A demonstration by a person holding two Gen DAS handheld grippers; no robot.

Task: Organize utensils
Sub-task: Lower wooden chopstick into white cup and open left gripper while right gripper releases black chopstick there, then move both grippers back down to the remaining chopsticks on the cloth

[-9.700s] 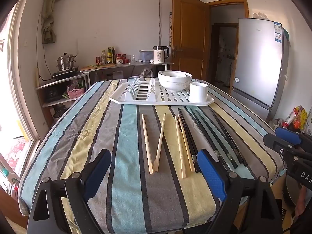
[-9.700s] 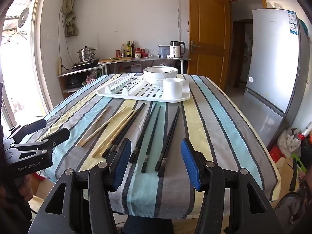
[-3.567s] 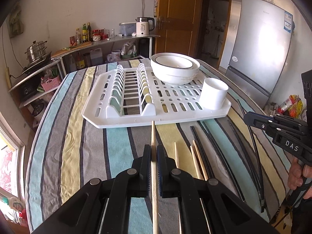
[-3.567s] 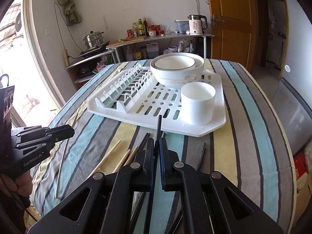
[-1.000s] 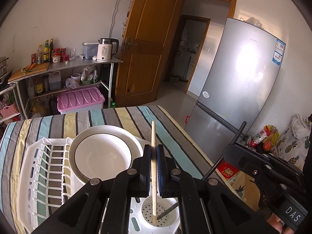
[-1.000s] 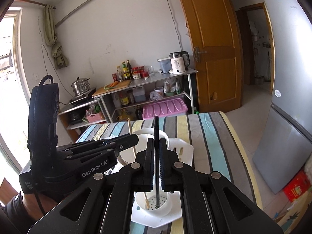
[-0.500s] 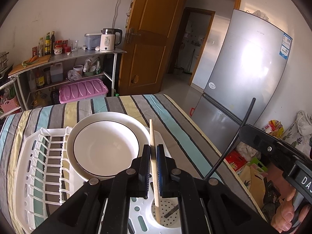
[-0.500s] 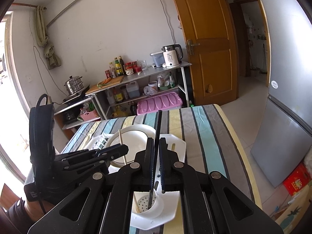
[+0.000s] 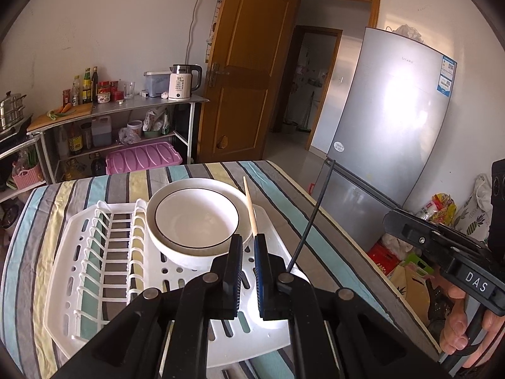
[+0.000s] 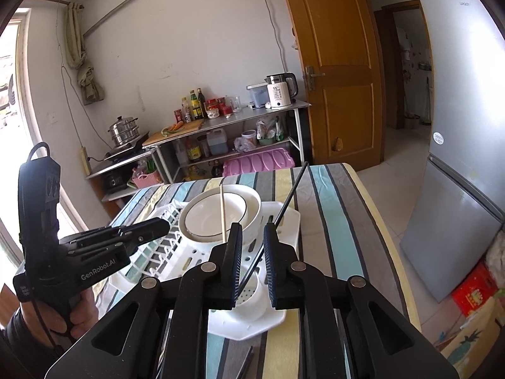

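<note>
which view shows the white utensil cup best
The right wrist view. There the white utensil cup shows its perforated bottom and rim between the right gripper fingers, with the black chopstick leaning in it. The left wrist view shows only a sliver of the cup behind the left gripper.

Bright daylight throughout, pouring in from the window (image 10: 12, 101), blown out to white at the left edge of the right wrist view. Broad soft glare on the fridge (image 9: 401, 120) door, a washed patch right of the doorway. Faint, soft shadows under the dish rack (image 9: 94, 284) on the striped table (image 9: 31, 252). Strong fisheye bending beside the fridge: door frame and walls bowed, corners vignetted to black. Sharp in the middle; slightly soft on the near black tongs (image 9: 246, 252) and toward the rims.
</note>
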